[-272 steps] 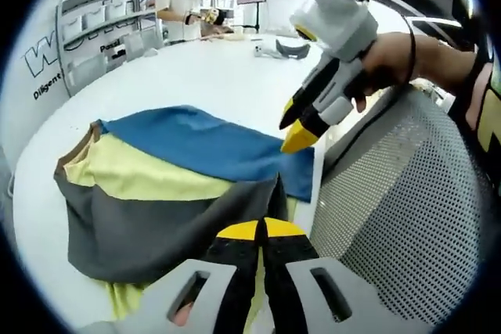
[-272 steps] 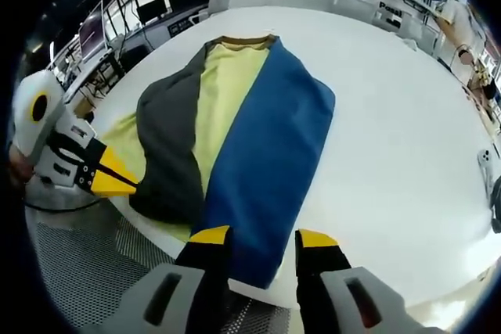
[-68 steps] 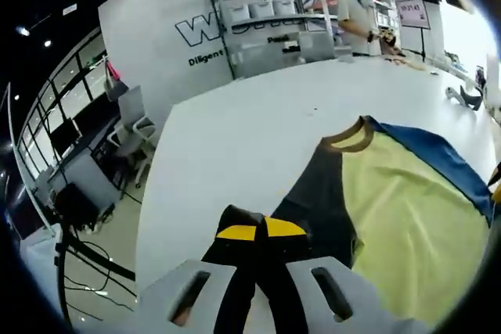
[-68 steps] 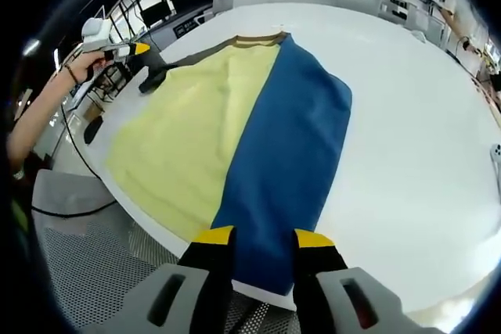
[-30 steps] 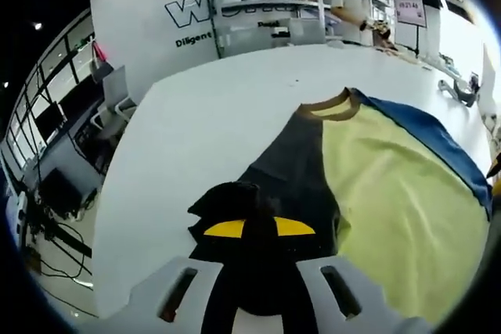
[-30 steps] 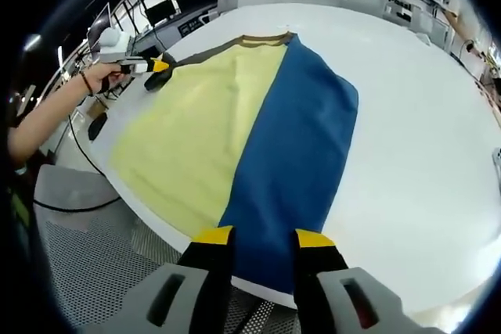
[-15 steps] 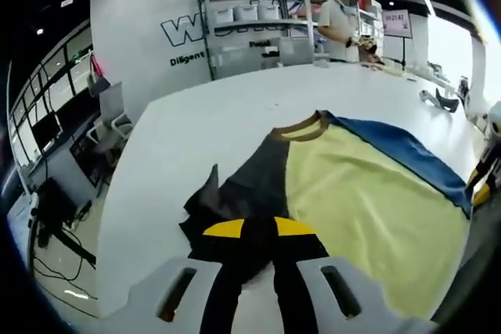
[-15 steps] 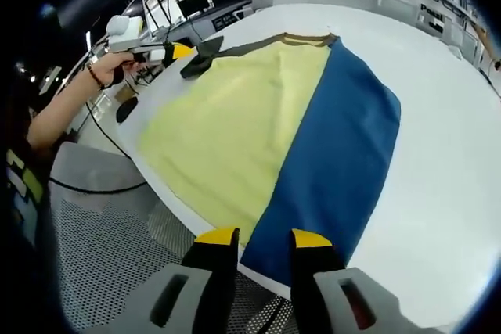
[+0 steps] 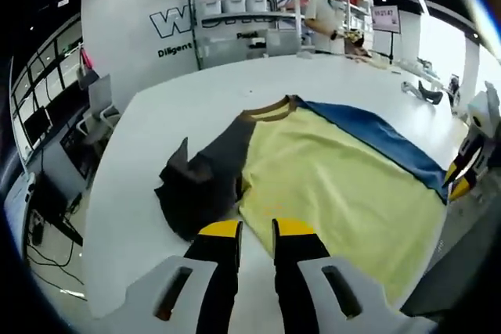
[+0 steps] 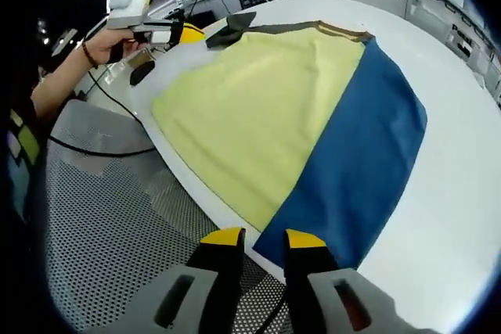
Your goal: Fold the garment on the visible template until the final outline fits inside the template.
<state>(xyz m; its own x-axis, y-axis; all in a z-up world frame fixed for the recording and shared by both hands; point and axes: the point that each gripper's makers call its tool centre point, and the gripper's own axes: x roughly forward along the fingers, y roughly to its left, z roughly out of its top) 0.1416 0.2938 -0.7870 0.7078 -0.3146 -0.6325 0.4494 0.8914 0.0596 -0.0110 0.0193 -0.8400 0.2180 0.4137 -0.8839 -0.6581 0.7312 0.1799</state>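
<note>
Released since half a second ago, the dark grey sleeve (image 9: 200, 185) now lies crumpled on the white counter (image 9: 196, 107), at 11 o'clock from the left tongs (image 9: 254, 228), whose jaws stand narrowly apart, holding nothing. Spread flat, the garment (image 10: 313, 115) shows yellow and blue panels. At its blue hem, the right tongs (image 10: 257, 236) are narrow too, gripping nothing. Shelves (image 9: 243, 17) carry bins.

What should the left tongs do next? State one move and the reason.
Probably re-grip the grey sleeve and spread it flat: it lies crumpled beside the yellow panel, and the left tongs are open just short of it, holding nothing.
</note>
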